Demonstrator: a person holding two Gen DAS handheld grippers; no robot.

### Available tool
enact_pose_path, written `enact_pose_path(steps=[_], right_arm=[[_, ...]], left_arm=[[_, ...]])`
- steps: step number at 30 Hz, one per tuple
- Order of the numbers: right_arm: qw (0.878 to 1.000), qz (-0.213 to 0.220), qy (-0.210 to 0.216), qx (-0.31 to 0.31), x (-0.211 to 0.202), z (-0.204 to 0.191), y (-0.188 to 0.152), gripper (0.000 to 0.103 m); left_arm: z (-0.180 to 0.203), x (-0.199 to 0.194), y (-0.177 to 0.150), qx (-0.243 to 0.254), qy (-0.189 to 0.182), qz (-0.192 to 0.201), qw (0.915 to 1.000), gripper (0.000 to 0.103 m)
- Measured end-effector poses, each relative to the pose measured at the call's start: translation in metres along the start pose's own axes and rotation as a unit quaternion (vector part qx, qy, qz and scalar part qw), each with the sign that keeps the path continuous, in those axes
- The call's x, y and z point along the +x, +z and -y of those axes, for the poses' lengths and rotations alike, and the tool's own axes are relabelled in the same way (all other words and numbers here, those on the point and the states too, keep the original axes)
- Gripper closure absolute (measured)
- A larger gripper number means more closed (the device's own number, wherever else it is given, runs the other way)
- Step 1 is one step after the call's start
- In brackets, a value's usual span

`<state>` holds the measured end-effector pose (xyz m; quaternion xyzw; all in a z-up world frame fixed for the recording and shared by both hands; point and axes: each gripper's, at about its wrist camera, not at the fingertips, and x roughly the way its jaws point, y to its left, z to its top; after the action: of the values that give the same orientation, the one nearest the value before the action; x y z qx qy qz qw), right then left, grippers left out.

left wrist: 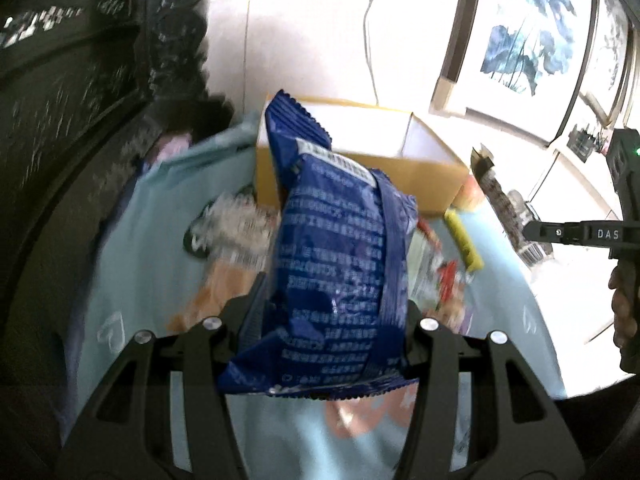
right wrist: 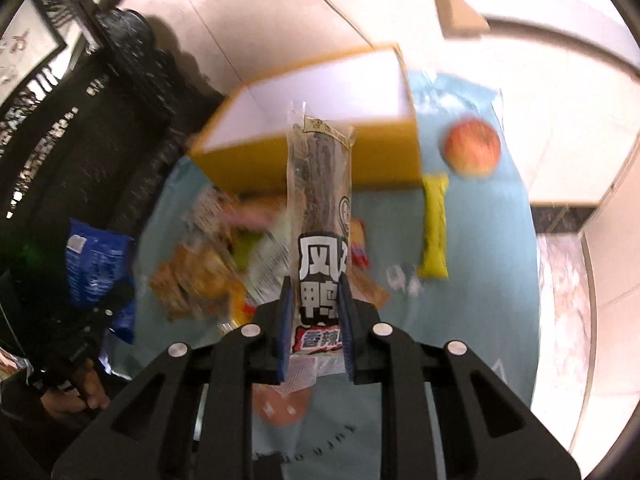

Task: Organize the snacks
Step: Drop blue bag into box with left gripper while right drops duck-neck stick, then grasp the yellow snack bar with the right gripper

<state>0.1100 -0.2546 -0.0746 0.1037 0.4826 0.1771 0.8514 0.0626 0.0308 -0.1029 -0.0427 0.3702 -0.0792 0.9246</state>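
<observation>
Our left gripper (left wrist: 334, 320) clamps a crinkly dark-blue foil snack bag (left wrist: 340, 248); our right gripper (right wrist: 316, 320) pinches a long clear duck-neck snack packet (right wrist: 320, 200). Both hang short of the open yellow cardboard box (right wrist: 320, 156).

"DAS" on right gripper (left wrist: 536, 234).

Pale wall (left wrist: 320, 32), framed paintings (left wrist: 528, 28)
</observation>
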Motion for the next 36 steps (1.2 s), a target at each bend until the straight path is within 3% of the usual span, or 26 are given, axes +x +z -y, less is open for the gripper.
enact_pose_path(steps=[7, 11, 14, 15, 16, 18, 25, 29, 32, 36], right_arm=[[0.999, 0.04, -0.005, -0.018, -0.001, -0.014, 0.093, 0.082], [0.999, 0.045, -0.018, -0.007, 0.024, -0.007, 0.148, 0.081], [0.999, 0.021, -0.033, 0.001, 0.056, -0.001, 0.182, 0.065], [0.998, 0.017, -0.062, -0.008, 0.066, -0.001, 0.188, 0.056], [0.997, 0.016, -0.075, -0.015, 0.071, 0.001, 0.188, 0.055], [0.997, 0.01, -0.08, -0.018, 0.075, 0.006, 0.183, 0.055], [0.996, 0.014, -0.084, -0.011, 0.051, 0.03, 0.138, 0.055], [0.993, -0.014, -0.12, 0.012, 0.052, 0.052, 0.081, 0.055], [0.989, -0.047, -0.142, 0.024, 0.065, 0.064, 0.035, 0.055], [0.988, -0.066, -0.133, 0.037, 0.071, 0.058, -0.005, 0.055]], left_arm=[[0.013, 0.026, 0.098, 0.002, -0.012, 0.041, 0.9991, 0.05], [0.02, 0.077, 0.164, -0.004, 0.001, 0.031, 0.9995, 0.048], [0.019, 0.134, 0.194, -0.027, 0.025, -0.023, 0.999, 0.02], [0.017, 0.144, 0.198, -0.031, 0.034, -0.035, 0.9983, 0.019], [0.015, 0.155, 0.2, -0.035, 0.043, -0.053, 0.9971, 0.018], [0.008, 0.17, 0.199, -0.049, 0.05, -0.085, 0.9939, 0.018], [-0.017, 0.12, 0.154, -0.063, 0.038, -0.064, 0.9953, 0.012], [-0.015, 0.087, 0.082, -0.013, 0.058, -0.053, 0.9969, 0.009], [-0.009, 0.086, 0.029, 0.001, 0.048, -0.086, 0.9951, 0.009], [0.001, 0.09, -0.017, 0.024, 0.058, -0.116, 0.9913, 0.009]])
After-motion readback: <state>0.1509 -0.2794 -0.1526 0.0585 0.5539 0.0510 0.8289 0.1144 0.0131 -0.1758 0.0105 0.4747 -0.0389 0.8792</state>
